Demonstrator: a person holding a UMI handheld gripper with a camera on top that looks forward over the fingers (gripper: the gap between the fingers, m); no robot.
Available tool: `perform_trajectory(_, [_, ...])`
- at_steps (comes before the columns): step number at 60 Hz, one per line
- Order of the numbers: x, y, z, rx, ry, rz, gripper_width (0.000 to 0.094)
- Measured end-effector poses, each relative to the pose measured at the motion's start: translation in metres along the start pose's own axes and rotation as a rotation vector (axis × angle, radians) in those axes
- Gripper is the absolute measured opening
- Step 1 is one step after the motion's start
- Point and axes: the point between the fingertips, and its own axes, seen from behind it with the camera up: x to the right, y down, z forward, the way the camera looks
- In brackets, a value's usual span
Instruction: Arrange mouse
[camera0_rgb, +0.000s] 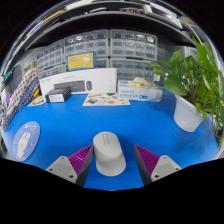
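A light grey computer mouse (110, 152) lies on the blue tabletop (90, 122), lengthwise between my two fingers. My gripper (113, 161) is open around it. The left pad (82, 158) lies close against the mouse's left side. A strip of blue table shows between the mouse and the right pad (146, 157). The mouse's near end is hidden below the view.
A round white disc (24, 140) lies on the table to the left. At the back are a white box (75, 83), a small black box (59, 95), papers (105, 99) and a white-blue box (140, 92). A green plant (195, 72) in a white pot (187, 113) stands at the right.
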Motion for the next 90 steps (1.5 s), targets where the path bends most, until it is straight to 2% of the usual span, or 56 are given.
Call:
perform_trajectory(3, [0.001,-0.002,0.007,-0.011,-0.003,0.012,0.076])
perform_trajectory(4, [0.0,-0.003,0.008,-0.014,-0.006,0.016,0.0767])
perform_trajectory(5, [0.001,-0.004,0.01,-0.017,-0.009,0.019,0.0695])
perform_trajectory(6, [0.001,-0.004,0.013,-0.021,-0.009,0.025,0.0664])
perform_trajectory(7, [0.002,-0.004,0.014,-0.023,-0.007,0.028,0.0687])
perform_trajectory(8, [0.004,-0.006,0.015,-0.021,-0.003,0.028,0.0623])
perform_trajectory(11, [0.008,-0.006,0.017,-0.029,0.017,0.022,0.0563])
perform_trajectory(12, [0.009,-0.006,0.018,-0.029,0.021,0.02,0.0503])
perform_trajectory(19, [0.008,-0.005,0.017,-0.036,0.029,0.03,0.0474])
perform_trajectory(20, [0.008,-0.005,0.018,-0.039,0.031,0.033,0.0442])
perform_trajectory(21, [0.008,-0.004,0.018,-0.045,0.033,0.037,0.0497])
perform_trajectory(22, [0.008,-0.004,0.018,-0.05,0.035,0.038,0.0415])
perform_trajectory(28, [0.008,-0.002,0.018,-0.104,0.057,0.043,0.0355])
perform_trajectory(37, [0.007,-0.007,0.011,-0.168,0.114,0.034,0.0353])
perform_trajectory(43, [-0.003,-0.054,-0.007,-0.109,0.16,0.067,0.0353])
perform_trajectory(53, [-0.057,-0.164,-0.056,0.065,0.185,0.072,0.0354])
perform_trajectory(61, [-0.137,-0.224,-0.084,0.168,0.137,0.059,0.0356])
perform_trajectory(66, [-0.193,-0.236,-0.089,0.187,0.096,0.042,0.0355])
perform_trajectory(73, [-0.265,-0.218,-0.078,0.168,0.039,0.022,0.0352])
perform_trajectory(80, [-0.315,-0.156,-0.05,0.057,0.006,0.033,0.0353])
perform_trajectory(90, [-0.342,-0.046,-0.012,-0.112,0.002,0.022,0.0349])
